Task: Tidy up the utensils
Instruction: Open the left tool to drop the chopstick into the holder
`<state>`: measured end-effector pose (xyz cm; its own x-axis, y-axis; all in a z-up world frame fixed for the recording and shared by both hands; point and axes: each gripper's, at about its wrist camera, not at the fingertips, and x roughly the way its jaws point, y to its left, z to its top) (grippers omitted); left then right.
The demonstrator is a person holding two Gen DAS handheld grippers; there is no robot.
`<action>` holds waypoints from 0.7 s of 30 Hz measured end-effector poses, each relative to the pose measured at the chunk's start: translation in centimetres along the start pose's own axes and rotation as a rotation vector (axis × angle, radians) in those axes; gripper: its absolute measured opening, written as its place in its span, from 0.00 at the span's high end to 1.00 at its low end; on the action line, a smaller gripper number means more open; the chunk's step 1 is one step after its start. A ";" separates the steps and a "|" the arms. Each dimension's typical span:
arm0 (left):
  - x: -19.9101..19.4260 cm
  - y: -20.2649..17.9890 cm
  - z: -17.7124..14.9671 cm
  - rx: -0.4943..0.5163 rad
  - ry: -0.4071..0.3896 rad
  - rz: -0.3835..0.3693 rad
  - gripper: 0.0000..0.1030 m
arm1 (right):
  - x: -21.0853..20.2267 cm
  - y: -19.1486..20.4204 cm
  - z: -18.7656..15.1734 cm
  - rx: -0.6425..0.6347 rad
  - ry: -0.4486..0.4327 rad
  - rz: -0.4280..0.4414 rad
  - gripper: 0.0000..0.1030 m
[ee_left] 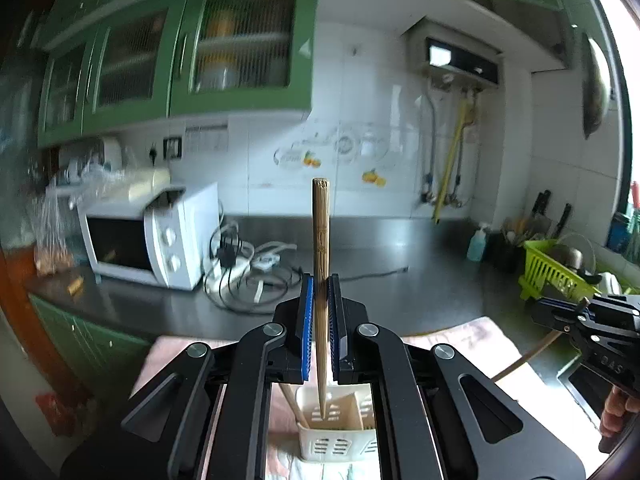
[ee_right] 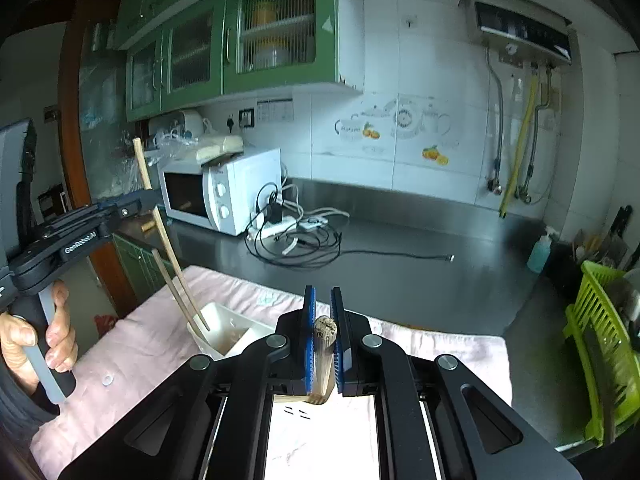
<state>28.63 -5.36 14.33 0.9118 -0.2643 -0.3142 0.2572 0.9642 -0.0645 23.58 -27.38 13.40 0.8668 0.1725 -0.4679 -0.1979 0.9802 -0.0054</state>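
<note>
left claw: clamped on chopstick, held upright, tip down inside the white holder
white holder: on pink cloth on desk; spare chopstick leans in it
right claw: right of holder, clamped on bamboo chopstick, butt end facing the camera

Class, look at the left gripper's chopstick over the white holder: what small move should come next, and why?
Probably lower it. The left gripper is shut on the chopstick, whose tip points down into the white holder, where another chopstick already leans.
</note>
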 end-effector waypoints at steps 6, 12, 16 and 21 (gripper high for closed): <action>1.8 1.4 -1.7 -0.045 0.072 -0.023 0.94 | 2.2 0.4 -1.2 0.001 0.052 0.006 0.90; 0.5 1.5 -2.4 -0.046 0.076 -0.030 0.92 | 0.7 0.5 -1.6 -0.002 0.026 -0.022 0.67; -1.8 1.4 -3.2 -0.047 0.080 -0.035 0.86 | -2.0 0.6 -2.3 0.010 0.000 -0.032 0.61; -6.3 1.6 -5.6 -0.030 0.077 -0.021 0.62 | -6.9 1.9 -5.4 0.003 -0.026 -0.060 0.54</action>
<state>21.47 -2.04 10.97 0.8785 -0.2835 -0.3845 0.2655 0.9589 -0.1004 14.71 -27.20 11.88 0.8886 0.1159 -0.4438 -0.1439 0.9891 -0.0299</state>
